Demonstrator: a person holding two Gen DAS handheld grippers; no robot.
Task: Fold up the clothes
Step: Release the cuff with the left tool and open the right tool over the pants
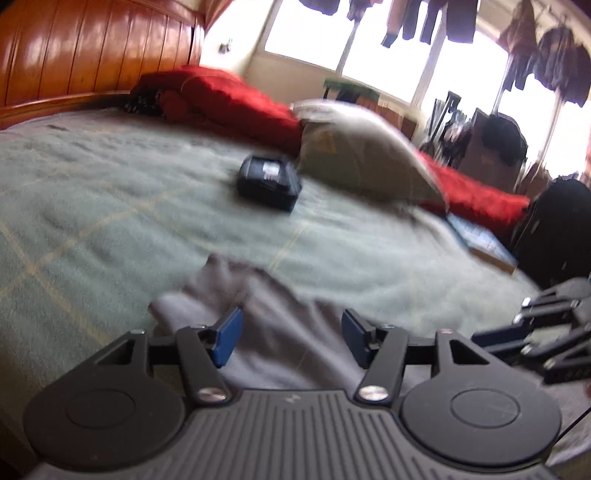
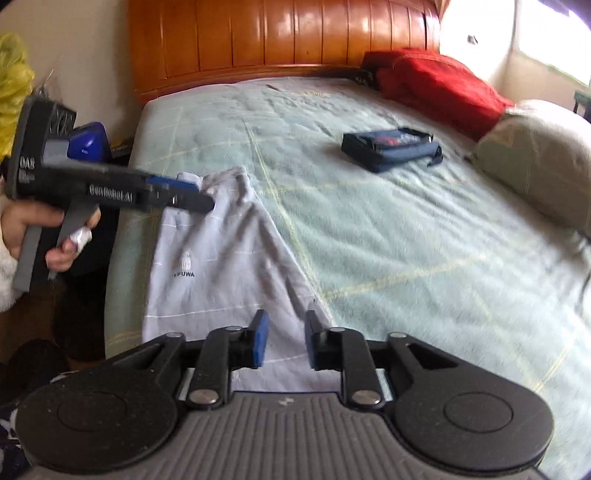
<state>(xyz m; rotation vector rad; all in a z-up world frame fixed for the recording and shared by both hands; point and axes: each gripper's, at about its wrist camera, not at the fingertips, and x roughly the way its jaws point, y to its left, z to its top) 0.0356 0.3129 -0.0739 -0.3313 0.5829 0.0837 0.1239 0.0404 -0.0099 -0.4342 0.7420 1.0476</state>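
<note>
One green bedspread [image 2: 369, 229] fronts wooden headboard [image 2: 280, 33], red pillow [image 2: 439, 85] beside.

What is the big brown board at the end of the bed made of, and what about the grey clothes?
The headboard looks like wood with a glossy varnish: it has plank seams and bright window glare. The grey garment looks like soft knit cloth, perhaps cotton: it is matte, wrinkles and lies limp on the bed.
</note>
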